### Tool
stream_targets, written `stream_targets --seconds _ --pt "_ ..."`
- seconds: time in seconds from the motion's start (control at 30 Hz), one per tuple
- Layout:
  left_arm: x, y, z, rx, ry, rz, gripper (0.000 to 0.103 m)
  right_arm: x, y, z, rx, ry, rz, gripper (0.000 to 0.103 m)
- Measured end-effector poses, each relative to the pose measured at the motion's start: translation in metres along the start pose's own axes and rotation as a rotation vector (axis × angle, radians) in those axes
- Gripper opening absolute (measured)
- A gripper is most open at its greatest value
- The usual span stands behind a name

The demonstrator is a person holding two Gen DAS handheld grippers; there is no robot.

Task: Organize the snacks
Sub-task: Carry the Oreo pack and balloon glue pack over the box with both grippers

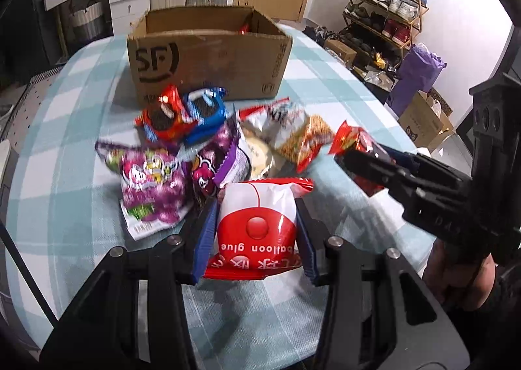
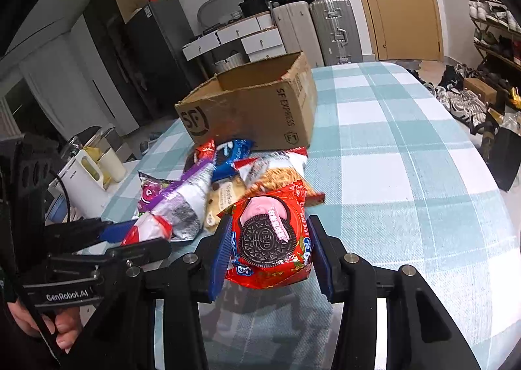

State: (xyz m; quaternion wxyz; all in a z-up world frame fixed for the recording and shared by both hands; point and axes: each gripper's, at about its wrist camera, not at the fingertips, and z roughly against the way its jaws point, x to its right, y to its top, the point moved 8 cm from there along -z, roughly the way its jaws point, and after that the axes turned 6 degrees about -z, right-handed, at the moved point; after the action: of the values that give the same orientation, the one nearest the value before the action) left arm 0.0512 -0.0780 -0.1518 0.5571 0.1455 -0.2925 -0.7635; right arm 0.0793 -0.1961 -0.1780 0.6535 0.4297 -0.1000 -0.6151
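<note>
peeking from the cardboard box (image 1: pixel 208 54), one unreadable red packet (image 1: pixel 243 28)

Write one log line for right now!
left gripper: shut on balloon glue packet | right gripper: shut on red Oreo packet | box: open

A red-and-white balloon glue packet (image 1: pixel 257 226) is clamped upright, its print upside down. A red Oreo pack (image 2: pixel 272 239) is pinched too. The other snack bags (image 1: pixel 208 145) lie heaped before the open cardboard box (image 1: pixel 208 57).
</note>
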Motion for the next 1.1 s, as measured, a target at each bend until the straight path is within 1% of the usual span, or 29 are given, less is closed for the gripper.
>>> stream_targets --seconds 0.23,0.3,0.37,0.4,0.47,0.53,0.63,0.83,0.9,1.03,1.1 --pt "-0.008 0.027 0.013 0.041 -0.004 -0.005 0.042 -0.015 0.017 0.003 0.014 0.019 0.032 0.045" --pt "-0.009 0.036 0.016 0.048 -0.019 0.005 0.042 -0.019 0.023 0.003 0.020 0.026 0.041 0.045" --pt "-0.016 0.044 0.021 0.062 -0.054 0.046 0.042 -0.023 0.030 0.003 0.026 0.035 0.045 0.045" --pt "-0.018 0.048 0.022 0.068 -0.058 0.054 0.042 -0.025 0.034 0.003 0.029 0.043 0.046 0.045" --pt "-0.024 0.059 0.028 0.095 -0.049 0.058 0.042 -0.030 0.043 0.003 0.037 0.057 0.049 0.045" --pt "-0.028 0.066 0.031 0.100 -0.057 0.063 0.042 -0.035 0.053 0.002 0.047 0.069 0.059 0.045" --pt "-0.035 0.081 0.034 0.111 -0.046 0.062 0.042 -0.044 0.068 0.000 0.056 0.087 0.076 0.045" --pt "-0.047 0.116 0.035 0.124 -0.044 0.049 0.042 -0.065 0.101 -0.004 0.079 0.114 0.124 0.045" --pt "-0.053 0.130 0.037 0.141 -0.031 0.042 0.042 -0.071 0.113 -0.006 0.085 0.119 0.136 0.045" --pt "-0.061 0.155 0.038 0.153 -0.026 0.036 0.042 -0.079 0.137 -0.009 0.101 0.137 0.138 0.045" --pt "-0.070 0.168 0.036 0.161 -0.019 0.057 0.042 -0.080 0.149 -0.011 0.108 0.139 0.139 0.045"
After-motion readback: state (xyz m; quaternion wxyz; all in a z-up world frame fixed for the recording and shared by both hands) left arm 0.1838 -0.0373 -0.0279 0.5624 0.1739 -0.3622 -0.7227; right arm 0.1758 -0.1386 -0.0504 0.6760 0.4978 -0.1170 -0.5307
